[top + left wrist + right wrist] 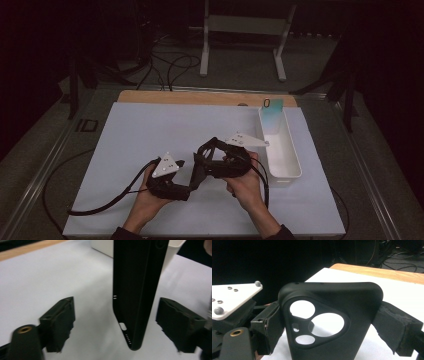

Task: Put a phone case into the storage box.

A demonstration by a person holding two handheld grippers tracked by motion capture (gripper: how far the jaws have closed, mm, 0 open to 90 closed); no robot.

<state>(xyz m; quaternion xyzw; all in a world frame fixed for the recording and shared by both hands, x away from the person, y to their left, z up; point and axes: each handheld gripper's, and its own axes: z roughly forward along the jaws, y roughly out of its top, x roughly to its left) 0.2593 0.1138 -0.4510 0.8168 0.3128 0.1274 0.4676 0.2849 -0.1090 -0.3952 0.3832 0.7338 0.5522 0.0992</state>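
From the high view: both hands low on the white mat, left gripper and right gripper nose to nose, black phone case bridging them, white bin off to the right. Left gripper view: jaws spread apart, clear of the case, which hangs edge-on between them, long axis upright, port end down. Right gripper view: jaws clamped on the case sides, camera cutouts facing. So right side closer to the bin, probably carries next.
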